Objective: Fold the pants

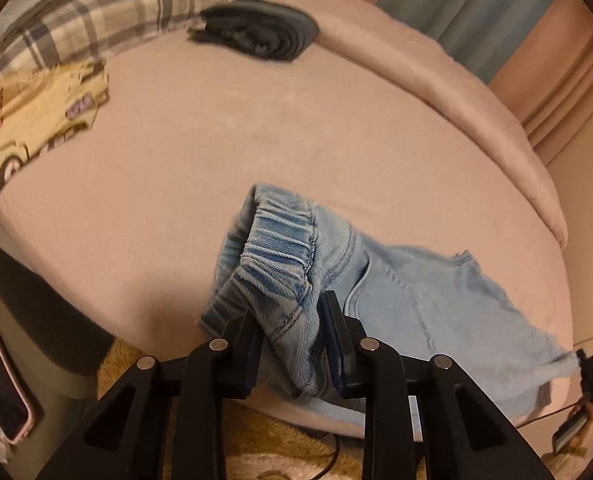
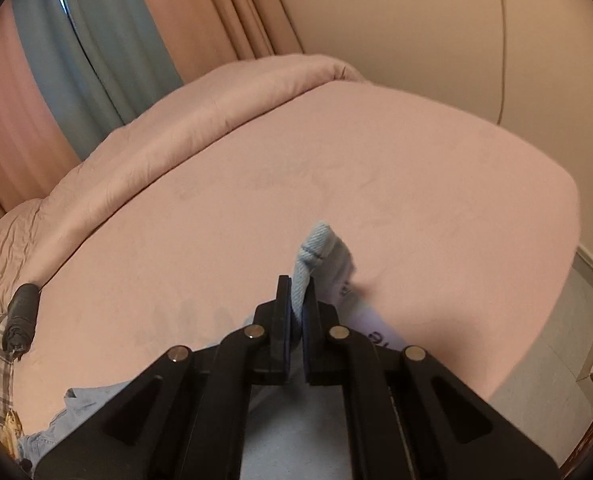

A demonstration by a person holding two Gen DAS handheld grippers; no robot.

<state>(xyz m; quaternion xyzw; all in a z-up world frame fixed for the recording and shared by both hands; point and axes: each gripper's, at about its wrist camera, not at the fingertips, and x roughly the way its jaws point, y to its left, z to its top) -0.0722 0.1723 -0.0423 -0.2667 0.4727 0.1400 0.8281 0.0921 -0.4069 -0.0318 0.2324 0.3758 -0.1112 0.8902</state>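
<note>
Pants [image 1: 376, 292], pale blue denim, lie at the near edge of the bed [image 1: 256, 128], one frayed leg end overhanging its right side. Left gripper [image 1: 296, 344] has its jaws narrowed on the bunched elastic waistband; right gripper [image 2: 296, 304] has its jaws clamped on a thin fold of denim. Beyond them the pink bed lies bare up to a dark roll [image 1: 256, 28]. A white label beside the right jaws bears print too blurred to read.

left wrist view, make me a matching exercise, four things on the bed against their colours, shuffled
Things:
1. pants
2. rolled garment
3. printed cloth
4. bed sheet

Colours:
A. pink
B. yellow
C. light blue
D. dark grey

Pairs: 1-C, 2-D, 3-B, 4-A
</note>
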